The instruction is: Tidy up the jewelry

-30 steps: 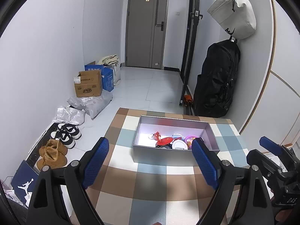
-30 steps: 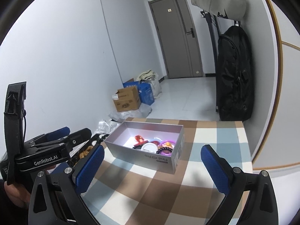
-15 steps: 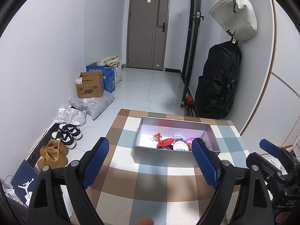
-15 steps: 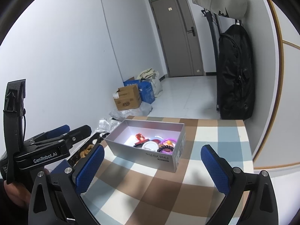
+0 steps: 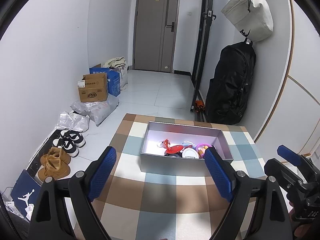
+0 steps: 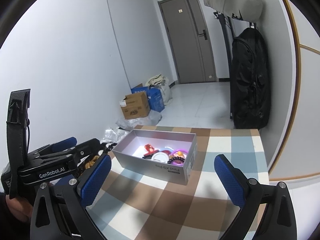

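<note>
A grey open box [image 5: 174,165] stands on the checked tablecloth [image 5: 160,198]; it also shows in the right wrist view [image 6: 160,166]. Inside lie several pieces: a red ornament [image 5: 170,147], a white round case [image 5: 190,153], a purple ring [image 6: 179,154] and dark beads [image 6: 175,160]. My left gripper [image 5: 160,172] is open and empty, held above the cloth in front of the box. My right gripper [image 6: 163,177] is open and empty, also short of the box. The left gripper's body [image 6: 50,166] shows at the left of the right wrist view.
The table's left edge drops to the floor, where shoes [image 5: 60,152], plastic bags [image 5: 94,110] and cardboard boxes [image 5: 93,89] lie along the wall. A black backpack [image 5: 230,84] and a beige bag [image 5: 250,14] hang at the right wall. A grey door [image 5: 156,26] is at the back.
Both grippers have drawn slightly back and up from the box; it sits a little lower and smaller in both views. Both stay open.
</note>
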{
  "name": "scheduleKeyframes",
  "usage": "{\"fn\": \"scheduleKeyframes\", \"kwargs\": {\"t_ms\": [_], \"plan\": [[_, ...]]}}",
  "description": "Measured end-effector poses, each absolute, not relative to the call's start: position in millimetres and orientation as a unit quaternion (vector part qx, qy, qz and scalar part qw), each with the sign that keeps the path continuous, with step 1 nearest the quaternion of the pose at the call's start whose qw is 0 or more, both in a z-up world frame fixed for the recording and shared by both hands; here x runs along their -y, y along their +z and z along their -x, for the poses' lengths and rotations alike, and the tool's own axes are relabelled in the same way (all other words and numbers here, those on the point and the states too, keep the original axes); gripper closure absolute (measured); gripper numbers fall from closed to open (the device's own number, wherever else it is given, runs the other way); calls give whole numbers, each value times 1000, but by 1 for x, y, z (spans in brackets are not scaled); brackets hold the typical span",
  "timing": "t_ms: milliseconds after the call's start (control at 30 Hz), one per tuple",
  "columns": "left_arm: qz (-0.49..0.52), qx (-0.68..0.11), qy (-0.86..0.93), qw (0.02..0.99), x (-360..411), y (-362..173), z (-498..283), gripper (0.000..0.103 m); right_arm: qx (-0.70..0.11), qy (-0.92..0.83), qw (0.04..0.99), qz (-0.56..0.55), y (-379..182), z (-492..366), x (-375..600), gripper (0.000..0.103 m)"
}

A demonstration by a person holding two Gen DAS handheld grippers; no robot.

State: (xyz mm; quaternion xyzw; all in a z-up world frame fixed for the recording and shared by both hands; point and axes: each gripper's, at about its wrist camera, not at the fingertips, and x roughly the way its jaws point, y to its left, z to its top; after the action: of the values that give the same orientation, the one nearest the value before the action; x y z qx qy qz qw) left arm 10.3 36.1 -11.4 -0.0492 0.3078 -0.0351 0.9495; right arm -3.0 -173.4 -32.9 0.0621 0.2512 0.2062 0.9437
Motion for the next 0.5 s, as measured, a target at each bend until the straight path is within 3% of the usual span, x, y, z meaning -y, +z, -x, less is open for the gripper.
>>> {"fn": "scheduleKeyframes", "kwargs": {"t_ms": [500], "plan": [[50, -312, -37, 948, -35, -12, -12, 16, -250, 204, 945, -58, -32, 3, 173, 0]]}}
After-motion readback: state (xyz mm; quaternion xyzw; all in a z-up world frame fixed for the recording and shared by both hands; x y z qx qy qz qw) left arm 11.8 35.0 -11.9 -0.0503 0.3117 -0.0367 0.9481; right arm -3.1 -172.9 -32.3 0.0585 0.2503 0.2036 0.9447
